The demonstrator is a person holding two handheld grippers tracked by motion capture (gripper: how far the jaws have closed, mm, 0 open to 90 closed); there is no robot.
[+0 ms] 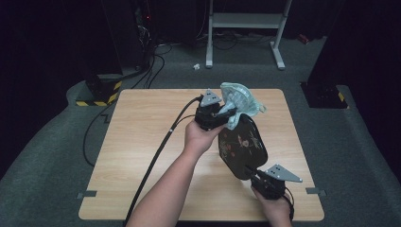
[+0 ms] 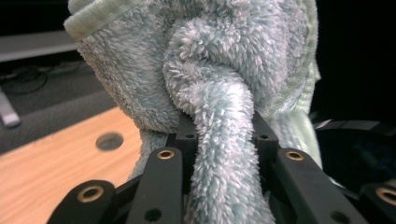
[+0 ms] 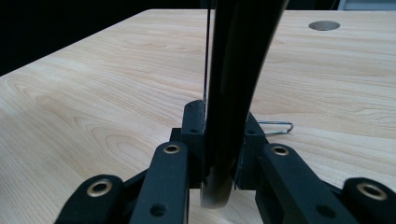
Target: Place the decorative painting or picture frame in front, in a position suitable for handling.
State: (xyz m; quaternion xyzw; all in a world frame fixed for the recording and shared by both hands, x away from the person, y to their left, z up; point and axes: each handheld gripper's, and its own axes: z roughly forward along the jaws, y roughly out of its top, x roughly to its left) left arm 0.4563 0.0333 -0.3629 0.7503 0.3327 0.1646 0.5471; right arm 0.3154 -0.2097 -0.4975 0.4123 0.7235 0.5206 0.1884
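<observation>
We see the left hand-held gripper [image 1: 222,113] raised over the middle of the tabletop [image 1: 142,142], toward its far edge, with its jaws clamped on a twisted rope of pale green fluffy towel [image 1: 239,101]. In the left gripper view the towel [image 2: 219,140] fills the gap between the two black jaws – they press it from both sides, and above them the cloth bunches into a thick knot-like fold. The rest of the towel hangs loose just beyond the jaws and touches the far upper edge of a dark lacquered tray [image 1: 242,147] painted with small flowers. That tray stands tilted on its edge, right of the tabletop's middle, running from the towel down toward the near right. The right hand-held gripper [image 1: 259,178] sits near the near right corner of the tabletop and is clenched on the tray's lower rim – in the right gripper view the dark curved tray [image 3: 238,84] rises straight up between the jaws, pinched tight at their tips, its near end poking out below them. Behind those jaws a small wire clip [image 3: 276,127] lies on the wood, and a round hole [image 3: 324,25] shows in the tabletop [image 3: 107,84] farther off.
</observation>
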